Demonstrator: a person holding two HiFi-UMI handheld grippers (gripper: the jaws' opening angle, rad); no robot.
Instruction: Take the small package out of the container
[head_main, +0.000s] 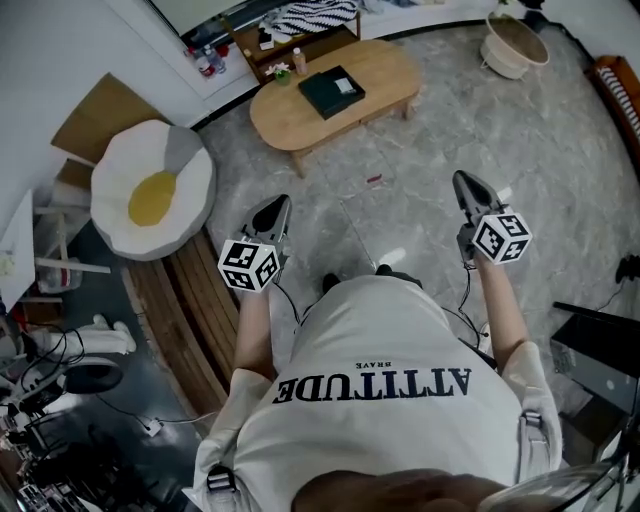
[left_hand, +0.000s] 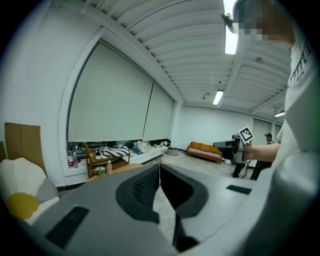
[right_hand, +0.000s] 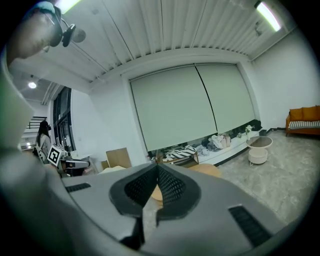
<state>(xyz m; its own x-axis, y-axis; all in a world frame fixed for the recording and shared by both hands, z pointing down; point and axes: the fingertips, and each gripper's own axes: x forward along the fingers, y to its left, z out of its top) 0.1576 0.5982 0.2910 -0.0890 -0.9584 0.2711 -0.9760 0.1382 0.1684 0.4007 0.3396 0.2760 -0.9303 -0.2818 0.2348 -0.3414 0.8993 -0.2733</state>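
Across the pale marbled floor (head_main: 560, 150) stands a person (head_main: 380, 360) in a white shirt, well back from the furniture, with a tool held out in front in each hand. Off to the person's left, a big cushion shaped like a fried egg (head_main: 150, 190) leans against a sheet of cardboard (head_main: 95, 115) by the wall.

Ahead is a low oval wooden desk (head_main: 385, 75), well apart from both tools. A round pale basket (head_main: 515, 45) sits on the floor beyond the desk's right end.

A flat dark box (head_main: 330, 92) lies about the middle of the desk with a pale patch on its top. It looks like the container. From here I cannot tell whether the small package is inside it.

The left tool (head_main: 272, 213) has its jaws pressed together with nothing between them. The right tool (head_main: 468, 190) is the same, its jaws meeting at the tips and empty.

A small bottle (head_main: 299, 61) stands at the desk's far edge toward the left end, with a little plant (head_main: 281, 72) just beside it.
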